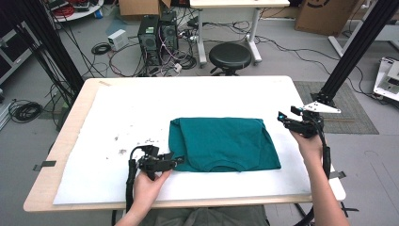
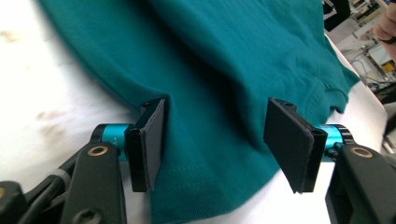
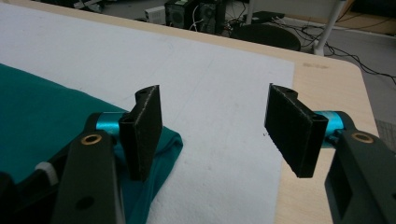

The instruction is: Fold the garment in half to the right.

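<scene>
We have our left claw [image 2: 212, 144] down low at the near corner of the folded green shirt [image 1: 221, 143], jaws apart with the cloth lying between them (not pinched yet), so we can grab that corner. Our right claw [image 3: 212, 133] waits open above the white mat [image 1: 131, 113], the shirt's other end just below its left jaw.

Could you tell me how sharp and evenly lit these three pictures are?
High view: soft, even light, slightly low detail across the teal shirt. Left gripper view: white cloth glares, nearly washed out. Right gripper view: near jaws crisp, floor clutter behind the table dim and soft.
</scene>
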Motion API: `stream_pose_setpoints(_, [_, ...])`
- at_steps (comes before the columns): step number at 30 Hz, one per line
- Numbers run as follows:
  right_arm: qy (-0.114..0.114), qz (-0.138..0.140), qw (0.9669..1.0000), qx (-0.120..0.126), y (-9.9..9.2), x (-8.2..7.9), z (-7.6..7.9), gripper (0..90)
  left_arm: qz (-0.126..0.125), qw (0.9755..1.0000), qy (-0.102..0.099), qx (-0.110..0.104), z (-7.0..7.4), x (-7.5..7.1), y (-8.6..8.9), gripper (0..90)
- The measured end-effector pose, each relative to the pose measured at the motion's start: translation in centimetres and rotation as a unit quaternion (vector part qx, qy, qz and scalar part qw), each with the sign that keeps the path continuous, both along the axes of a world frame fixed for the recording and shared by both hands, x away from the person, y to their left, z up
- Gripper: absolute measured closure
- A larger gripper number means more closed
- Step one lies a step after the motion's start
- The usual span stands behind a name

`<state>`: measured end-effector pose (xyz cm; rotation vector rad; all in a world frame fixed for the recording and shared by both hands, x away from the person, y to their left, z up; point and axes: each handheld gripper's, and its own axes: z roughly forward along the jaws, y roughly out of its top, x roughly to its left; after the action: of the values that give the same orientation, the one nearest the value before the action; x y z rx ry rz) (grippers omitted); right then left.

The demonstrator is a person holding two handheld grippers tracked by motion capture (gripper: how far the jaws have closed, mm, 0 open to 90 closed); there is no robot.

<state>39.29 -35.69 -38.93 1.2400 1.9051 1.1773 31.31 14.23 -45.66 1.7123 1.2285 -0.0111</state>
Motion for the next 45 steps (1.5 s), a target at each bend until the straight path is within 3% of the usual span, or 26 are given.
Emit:
stream_pose_setpoints(6, [0.004, 0.007, 0.9999, -0.008, 0.4, 0.1, -0.2, 37.6, 0.01, 0.9999, 0.003, -0.012, -0.1, 0.6, -1.4, 41.2])
stream_pose_setpoints(15, [0.003, 0.026, 0.9995, -0.018, 1.9, 0.3, -0.3, 37.9, 0.005, 0.9998, -0.013, 0.017, 0.1, 1.7, -3.2, 54.2])
stream_pose_setpoints(21, [0.002, 0.054, 0.9984, -0.017, 4.2, 0.5, 0.2, 38.1, 0.0, 0.999, -0.021, 0.04, 0.1, 2.0, -4.0, 66.7])
stream_pose_setpoints(25, [0.007, 0.085, 0.9963, -0.004, 6.5, 1.1, 0.9, 38.1, 0.0, 0.9988, -0.02, 0.045, 0.2, 2.1, -4.1, 72.0])
stream_pose_setpoints(27, [0.006, 0.112, 0.9937, -0.001, 8.2, 1.8, 1.2, 38.0, 0.001, 0.9987, -0.021, 0.046, 0.1, 2.1, -4.1, 74.0])
stream_pose_setpoints(34, [0.005, 0.166, 0.9858, -0.026, 14.6, 3.8, 2.5, 38.0, -0.001, 0.9978, -0.031, 0.059, 0.1, 2.1, -4.2, 78.4])
stream_pose_setpoints(37, [0.016, 0.194, 0.9804, -0.033, 17.5, 4.9, 2.6, 38.2, -0.003, 0.9973, -0.037, 0.064, 0.1, 2.0, -4.3, 78.8])
stream_pose_setpoints(45, [0.05, 0.251, 0.9653, -0.052, 22.9, 7.3, 1.8, 42.0, -0.002, 0.9973, -0.04, 0.062, 0.1, 1.9, -4.2, 78.8])
